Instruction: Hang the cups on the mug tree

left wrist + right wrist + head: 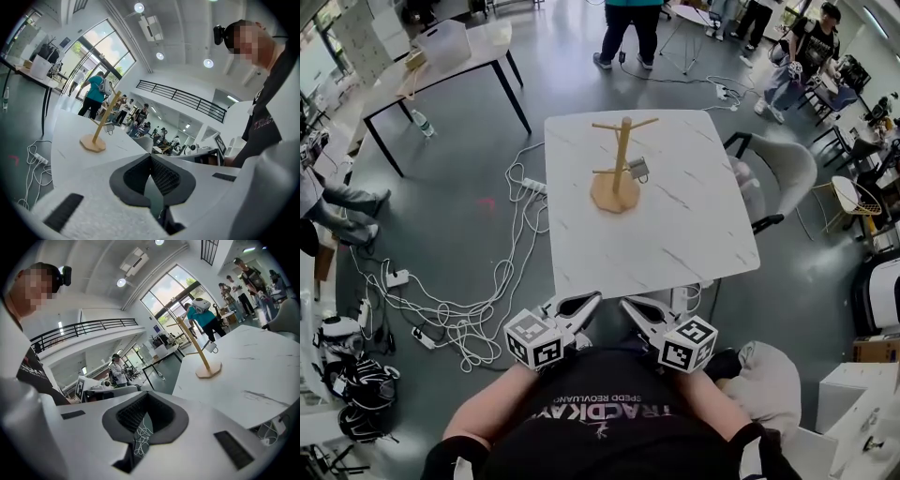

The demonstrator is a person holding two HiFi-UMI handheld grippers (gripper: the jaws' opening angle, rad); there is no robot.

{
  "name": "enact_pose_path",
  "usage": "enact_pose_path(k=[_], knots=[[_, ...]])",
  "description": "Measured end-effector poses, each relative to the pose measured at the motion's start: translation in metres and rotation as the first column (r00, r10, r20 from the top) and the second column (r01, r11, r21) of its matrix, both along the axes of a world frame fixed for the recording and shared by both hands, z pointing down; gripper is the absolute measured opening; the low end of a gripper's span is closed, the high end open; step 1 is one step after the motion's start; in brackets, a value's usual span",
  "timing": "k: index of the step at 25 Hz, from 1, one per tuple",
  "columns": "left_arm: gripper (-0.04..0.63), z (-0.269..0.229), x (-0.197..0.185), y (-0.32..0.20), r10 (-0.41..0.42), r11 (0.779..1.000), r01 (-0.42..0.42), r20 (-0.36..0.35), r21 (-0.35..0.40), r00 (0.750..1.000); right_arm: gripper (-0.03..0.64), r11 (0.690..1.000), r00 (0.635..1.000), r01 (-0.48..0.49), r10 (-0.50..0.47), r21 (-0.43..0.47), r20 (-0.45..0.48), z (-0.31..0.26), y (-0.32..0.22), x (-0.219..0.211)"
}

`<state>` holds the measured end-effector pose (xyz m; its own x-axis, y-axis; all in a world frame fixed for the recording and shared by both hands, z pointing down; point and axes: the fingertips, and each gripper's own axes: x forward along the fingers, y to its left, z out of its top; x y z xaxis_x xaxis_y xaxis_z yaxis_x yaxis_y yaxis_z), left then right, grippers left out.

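A wooden mug tree [619, 161] stands on the far half of the white marble table [675, 234]. One small grey cup [638, 169] hangs on its lower right peg. No other cup is in sight. My left gripper [584, 304] and right gripper [632, 307] are held close to my body, just off the table's near edge, both shut and holding nothing. In the left gripper view the gripper [151, 157] points at the mug tree [101, 123] and the cup [109, 126] far ahead. From the right gripper [146, 395] the mug tree [198, 348] and cup [212, 347] also lie far ahead.
White cables [469, 309] and a power strip [532, 187] sprawl on the floor left of the table. A grey chair [780, 173] stands at the table's right side. Another table [441, 58] is at the back left. People stand beyond the far edge.
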<state>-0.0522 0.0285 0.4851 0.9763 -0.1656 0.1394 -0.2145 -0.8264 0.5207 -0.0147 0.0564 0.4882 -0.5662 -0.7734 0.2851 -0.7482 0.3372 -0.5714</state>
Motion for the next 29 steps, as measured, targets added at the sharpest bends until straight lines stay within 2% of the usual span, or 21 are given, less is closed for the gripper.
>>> enact_pose_path(k=[29], knots=[[-0.003, 0.003, -0.001, 0.010, 0.009, 1.000, -0.009, 0.008, -0.001, 1.000, 0.009, 1.000, 1.000, -0.004, 0.004, -0.004, 0.015, 0.006, 0.009, -0.003]])
